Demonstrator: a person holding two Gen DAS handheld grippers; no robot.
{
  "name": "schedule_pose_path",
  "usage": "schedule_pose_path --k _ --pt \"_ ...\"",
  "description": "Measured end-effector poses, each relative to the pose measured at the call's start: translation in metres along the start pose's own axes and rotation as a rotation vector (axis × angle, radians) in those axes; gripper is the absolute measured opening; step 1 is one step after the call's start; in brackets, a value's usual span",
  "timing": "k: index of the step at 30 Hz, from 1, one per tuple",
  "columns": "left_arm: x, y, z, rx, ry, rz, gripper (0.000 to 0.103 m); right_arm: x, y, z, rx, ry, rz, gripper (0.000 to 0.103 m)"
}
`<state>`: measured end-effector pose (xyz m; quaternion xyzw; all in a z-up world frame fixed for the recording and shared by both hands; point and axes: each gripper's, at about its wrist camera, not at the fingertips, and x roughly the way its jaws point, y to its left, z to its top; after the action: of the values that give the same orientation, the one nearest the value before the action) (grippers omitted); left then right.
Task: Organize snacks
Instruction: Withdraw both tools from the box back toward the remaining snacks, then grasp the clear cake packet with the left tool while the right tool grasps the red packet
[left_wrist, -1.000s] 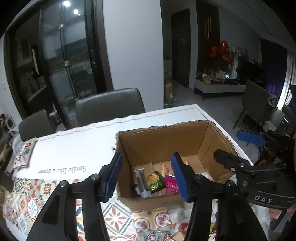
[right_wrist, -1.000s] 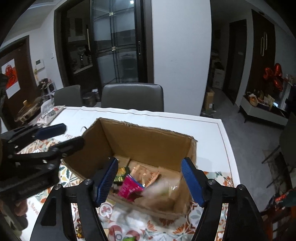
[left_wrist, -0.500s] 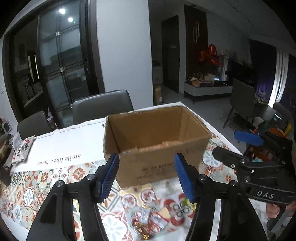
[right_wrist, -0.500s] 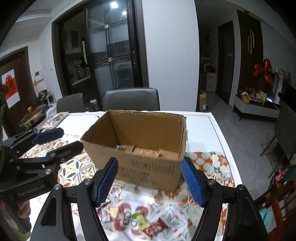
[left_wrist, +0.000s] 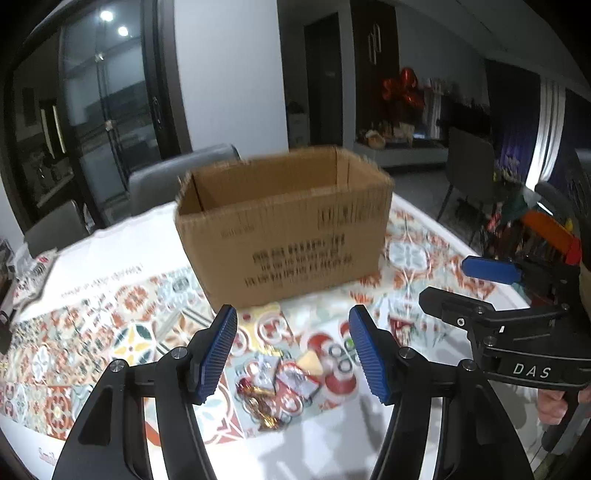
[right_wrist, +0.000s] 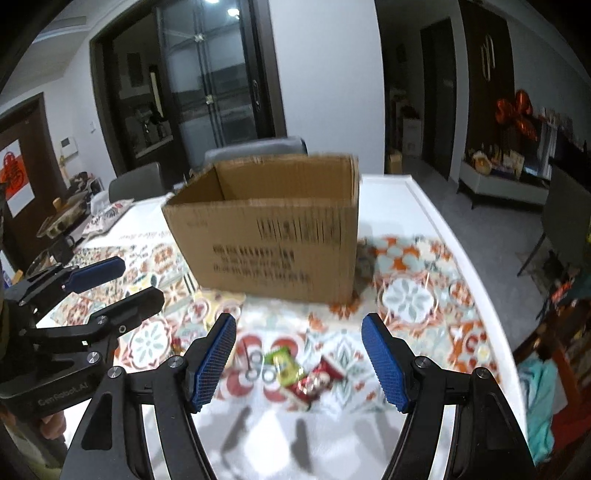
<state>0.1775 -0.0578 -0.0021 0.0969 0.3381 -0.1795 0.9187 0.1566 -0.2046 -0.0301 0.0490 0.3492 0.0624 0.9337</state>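
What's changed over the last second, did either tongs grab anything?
Both tongs pulled back and down from above the cardboard box, whose inside is no longer seen, toward the loose snacks on the tablecloth. Left tongs and right tongs stayed open and empty. The box stayed put.

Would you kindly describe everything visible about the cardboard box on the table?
The cardboard box is plain brown corrugated board, open at the top, with rough upper edges and no flaps showing. It stands upright on the patterned tablecloth, beyond the loose snack packets. Dark printed lines of text and barcode-like marks cover its near side, too blurred to read. From this low angle its contents are hidden. Neither gripper touches it.
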Motion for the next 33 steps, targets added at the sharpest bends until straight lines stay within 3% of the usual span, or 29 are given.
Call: schedule_pose_path --k 11,17,24,33 --pt "0.043 -0.001 -0.029 -0.023 0.138 -0.038 0.062 0.04 -0.005 -0.031 0.036 0.13 0.009 0.071" --pt "0.06 0.0 -0.039 -0.022 0.177 -0.062 0.062 0.057 -0.012 -0.043 0.079 0.184 0.003 0.071" --pt "0.079 -0.003 -0.046 -0.002 0.211 -0.099 0.062 0.074 -0.016 -0.054 0.109 0.241 0.019 0.061" --pt "0.105 -0.01 -0.043 0.083 0.233 -0.11 0.061 0.085 -0.019 -0.058 0.136 0.266 0.029 0.055"
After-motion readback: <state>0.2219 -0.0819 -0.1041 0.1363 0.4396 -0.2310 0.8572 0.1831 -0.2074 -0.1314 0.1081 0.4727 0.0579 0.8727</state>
